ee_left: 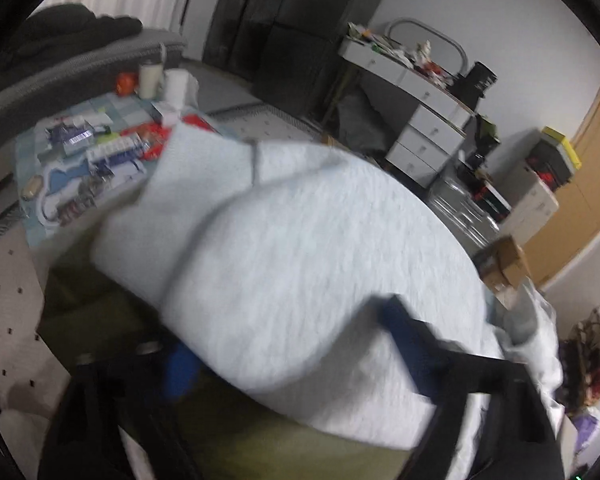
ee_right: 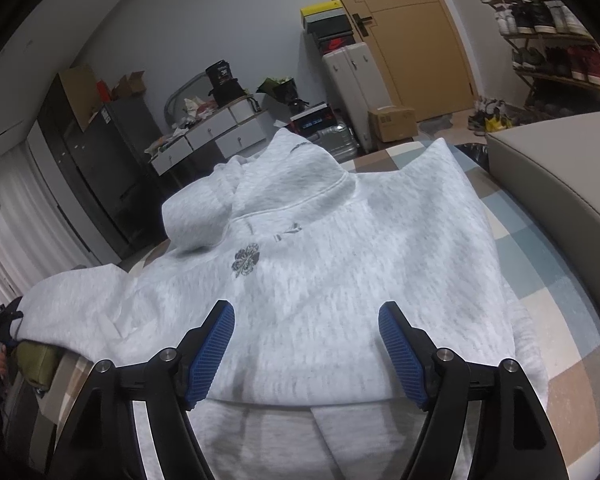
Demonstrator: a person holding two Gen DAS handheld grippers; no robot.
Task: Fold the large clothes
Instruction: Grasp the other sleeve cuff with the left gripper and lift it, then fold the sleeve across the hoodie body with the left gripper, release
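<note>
A light grey hoodie [ee_right: 320, 264] lies front up on the checked cloth [ee_right: 548, 320], hood at the far end, a dark flower print on its chest. My right gripper [ee_right: 306, 320] hovers open over its near hem, blue pads [ee_right: 400, 348] wide apart and holding nothing. In the blurred left wrist view a thick fold of the hoodie's sleeve [ee_left: 292, 240] fills the space between the left gripper's [ee_left: 284, 328] blue pads, one finger over it and one under. The right wrist view shows that sleeve [ee_right: 72, 304] stretched to the left gripper [ee_right: 4, 320] at the far left edge, beside a hand.
A grey sofa cushion [ee_right: 560, 168] borders the cloth on the right. Packets and cups [ee_left: 96, 148] crowd the far end of the cloth. An olive-green item [ee_right: 36, 360] lies under the held sleeve. Drawers, suitcases, boxes and a shoe rack [ee_right: 556, 40] line the walls.
</note>
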